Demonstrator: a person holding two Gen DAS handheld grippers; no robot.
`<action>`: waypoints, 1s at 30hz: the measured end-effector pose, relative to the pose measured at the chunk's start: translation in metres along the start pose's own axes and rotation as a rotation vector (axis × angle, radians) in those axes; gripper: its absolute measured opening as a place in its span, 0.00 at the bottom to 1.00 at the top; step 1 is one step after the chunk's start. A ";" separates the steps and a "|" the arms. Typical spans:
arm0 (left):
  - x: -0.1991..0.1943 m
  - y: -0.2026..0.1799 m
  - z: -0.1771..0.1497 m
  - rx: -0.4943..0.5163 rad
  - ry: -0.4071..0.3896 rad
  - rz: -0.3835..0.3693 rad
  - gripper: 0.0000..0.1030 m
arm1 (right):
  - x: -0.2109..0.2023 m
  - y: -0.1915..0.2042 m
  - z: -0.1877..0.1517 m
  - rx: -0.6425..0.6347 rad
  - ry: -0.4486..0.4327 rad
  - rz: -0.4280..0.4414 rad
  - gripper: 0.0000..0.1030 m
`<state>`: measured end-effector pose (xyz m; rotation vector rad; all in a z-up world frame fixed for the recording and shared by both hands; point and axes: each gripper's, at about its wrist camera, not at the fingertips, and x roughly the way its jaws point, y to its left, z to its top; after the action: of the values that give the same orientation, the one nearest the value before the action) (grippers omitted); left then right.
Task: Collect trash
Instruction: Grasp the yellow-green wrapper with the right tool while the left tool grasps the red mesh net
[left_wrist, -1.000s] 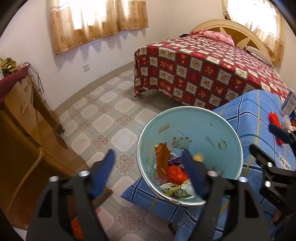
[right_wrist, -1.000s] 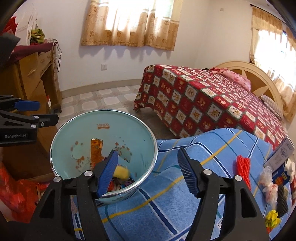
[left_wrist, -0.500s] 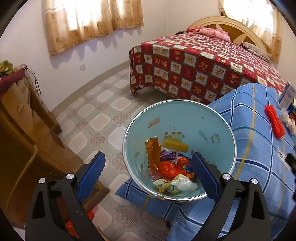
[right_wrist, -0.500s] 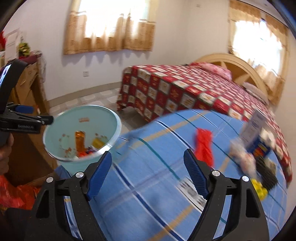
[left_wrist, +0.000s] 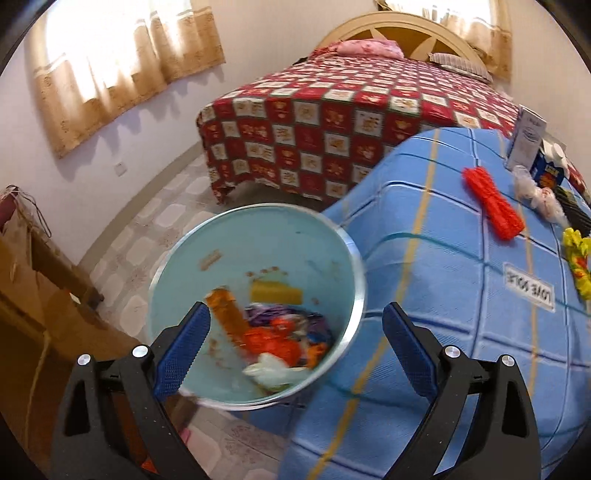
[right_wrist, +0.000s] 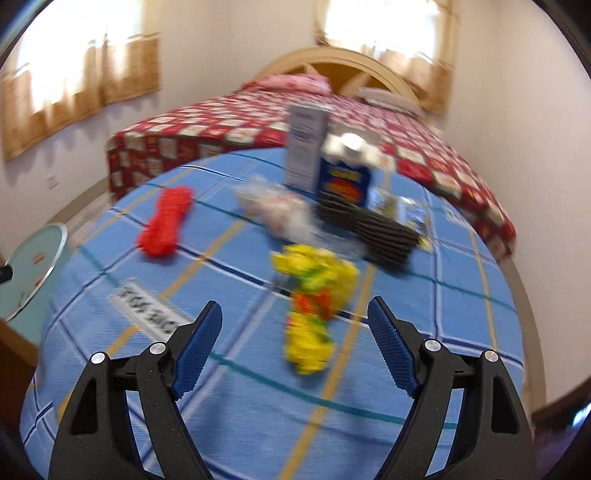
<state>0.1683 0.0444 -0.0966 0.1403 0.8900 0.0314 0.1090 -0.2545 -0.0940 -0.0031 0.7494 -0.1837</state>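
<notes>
A light-blue trash bin (left_wrist: 221, 240) beside the blue-cloth table (left_wrist: 443, 314) holds several wrappers, among them a yellow piece (left_wrist: 276, 293). My left gripper (left_wrist: 293, 349) is open and empty above the bin's near rim. My right gripper (right_wrist: 294, 343) is open and empty over the table, just short of a crumpled yellow wrapper (right_wrist: 314, 295). A red bundle (right_wrist: 166, 225), clear plastic bags (right_wrist: 280, 214), a black corrugated piece (right_wrist: 369, 230) and a blue box (right_wrist: 345, 182) lie farther back. The bin's rim (right_wrist: 55, 254) shows at the left edge of the right wrist view.
A bed with a red patterned cover (left_wrist: 351, 110) stands behind the table. A wooden cabinet (left_wrist: 37, 295) is at the left beside the bin. Tiled floor (left_wrist: 166, 214) lies between the bed and the cabinet. A white carton (right_wrist: 306, 147) stands on the table.
My right gripper has swung right from over the bin to over the table's trash. A yellow piece now lies in the bin. My left gripper has opened wider and shifted right.
</notes>
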 end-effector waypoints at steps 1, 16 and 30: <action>0.001 -0.010 0.003 0.007 0.002 -0.011 0.90 | 0.005 -0.010 -0.001 0.018 0.017 -0.001 0.78; 0.016 -0.111 0.031 0.078 0.014 -0.083 0.92 | 0.036 -0.044 -0.006 0.096 0.144 0.123 0.28; 0.037 -0.196 0.075 0.137 0.017 -0.132 0.93 | -0.005 -0.093 0.000 0.157 -0.014 0.021 0.27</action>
<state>0.2442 -0.1550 -0.1054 0.2095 0.9168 -0.1516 0.0901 -0.3453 -0.0842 0.1522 0.7187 -0.2217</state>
